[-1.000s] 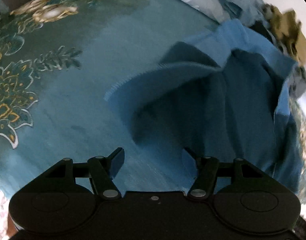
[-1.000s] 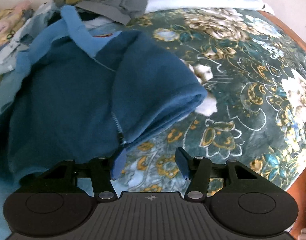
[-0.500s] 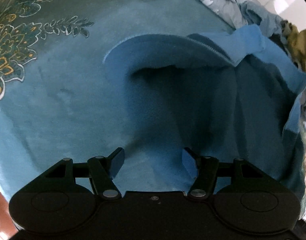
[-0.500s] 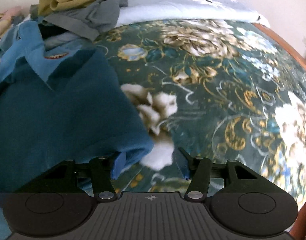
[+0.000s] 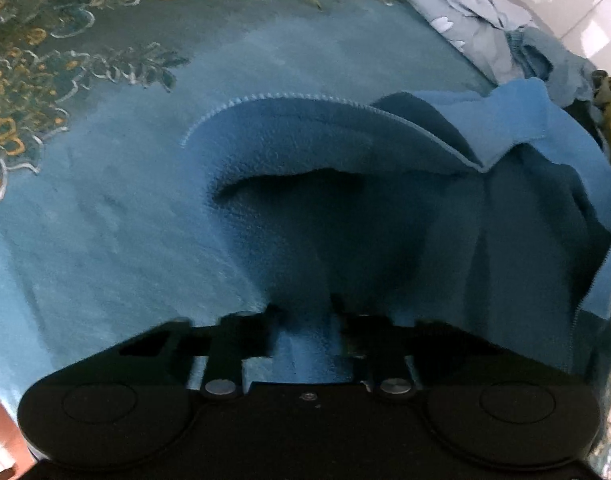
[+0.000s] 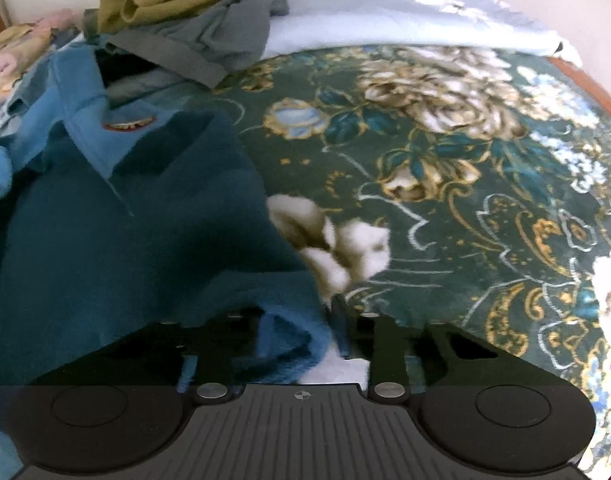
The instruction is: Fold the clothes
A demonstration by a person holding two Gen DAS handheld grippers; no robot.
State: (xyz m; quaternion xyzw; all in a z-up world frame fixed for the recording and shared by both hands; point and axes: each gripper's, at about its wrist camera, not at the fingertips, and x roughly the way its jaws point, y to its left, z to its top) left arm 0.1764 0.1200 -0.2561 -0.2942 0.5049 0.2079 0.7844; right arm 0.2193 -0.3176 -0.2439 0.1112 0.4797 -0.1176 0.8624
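Observation:
A dark blue fleece jacket (image 5: 405, 232) with a lighter blue lining and collar lies on the floral bedspread; it also shows in the right wrist view (image 6: 125, 240), with a red label at the collar. My left gripper (image 5: 303, 312) is closing on a fold of the jacket's fleece, which bulges between the narrowed fingers. My right gripper (image 6: 297, 328) is closing on the jacket's lower corner, which sits between its fingers. Both views are blurred at the fingertips.
A dark green floral bedspread (image 6: 445, 168) covers the bed. A pile of olive and grey clothes (image 6: 185, 12) lies at the back, with pale blue garments (image 5: 485, 28) beside it. A wooden bed edge (image 6: 597, 88) runs at the right.
Both grippers moved forward onto the jacket and narrowed from wide open around its fabric. The jacket's right side has flattened onto the bed.

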